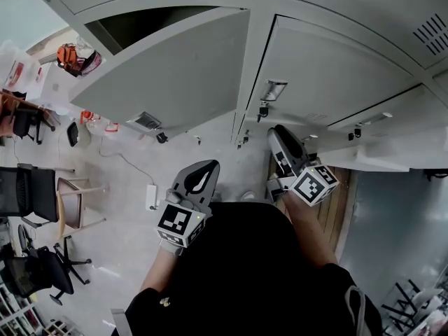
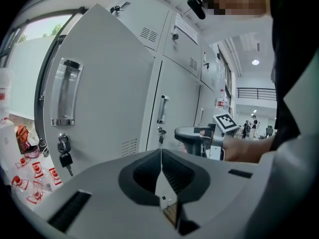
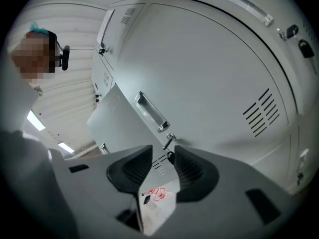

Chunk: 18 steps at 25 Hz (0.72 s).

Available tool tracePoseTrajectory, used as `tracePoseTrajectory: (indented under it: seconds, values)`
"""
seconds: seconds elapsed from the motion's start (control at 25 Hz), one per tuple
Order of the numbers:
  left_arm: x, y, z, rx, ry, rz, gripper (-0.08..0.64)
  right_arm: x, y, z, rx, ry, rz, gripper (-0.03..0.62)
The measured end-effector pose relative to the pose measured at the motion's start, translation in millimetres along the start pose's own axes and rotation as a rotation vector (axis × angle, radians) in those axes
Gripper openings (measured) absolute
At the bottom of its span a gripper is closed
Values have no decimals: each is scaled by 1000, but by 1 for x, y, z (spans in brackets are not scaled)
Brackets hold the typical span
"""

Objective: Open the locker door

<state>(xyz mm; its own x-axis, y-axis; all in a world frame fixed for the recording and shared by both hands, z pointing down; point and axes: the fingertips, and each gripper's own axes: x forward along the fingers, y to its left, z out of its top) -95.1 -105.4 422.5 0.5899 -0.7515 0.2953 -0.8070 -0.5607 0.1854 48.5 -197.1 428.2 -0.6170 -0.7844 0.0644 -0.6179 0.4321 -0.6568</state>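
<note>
One grey locker door (image 1: 175, 68) stands swung open at the left; in the left gripper view it shows a clear handle (image 2: 67, 91) and a bunch of keys (image 2: 64, 151) hanging from its lock. The neighbouring door (image 1: 329, 68) is closed, with a recessed handle (image 3: 149, 112) and a key in its lock (image 3: 169, 143). My right gripper (image 1: 278, 133) (image 3: 163, 151) is open, a short way in front of that key and touching nothing. My left gripper (image 1: 204, 170) (image 2: 161, 152) is shut and empty, held back near the open door's edge.
More closed lockers (image 1: 392, 117) run to the right. Office chairs (image 1: 35, 194) and a wooden chair (image 1: 77, 205) stand at the left, with red items (image 1: 77, 58) and a power strip (image 1: 151, 196) on the floor. People stand far down the hall (image 2: 251, 126).
</note>
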Motion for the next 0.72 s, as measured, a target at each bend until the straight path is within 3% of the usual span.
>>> tracePoseTrajectory:
  seconds: [0.24, 0.52, 0.72]
  values:
    - [4, 25, 2, -9, -10, -3, 23, 29, -4, 0, 40, 13, 15, 149]
    - [1, 45, 4, -14, -27, 3, 23, 52, -2, -1, 185, -2, 43, 150]
    - [-4, 50, 2, -13, -28, -8, 23, 52, -7, -5, 253, -29, 20, 75]
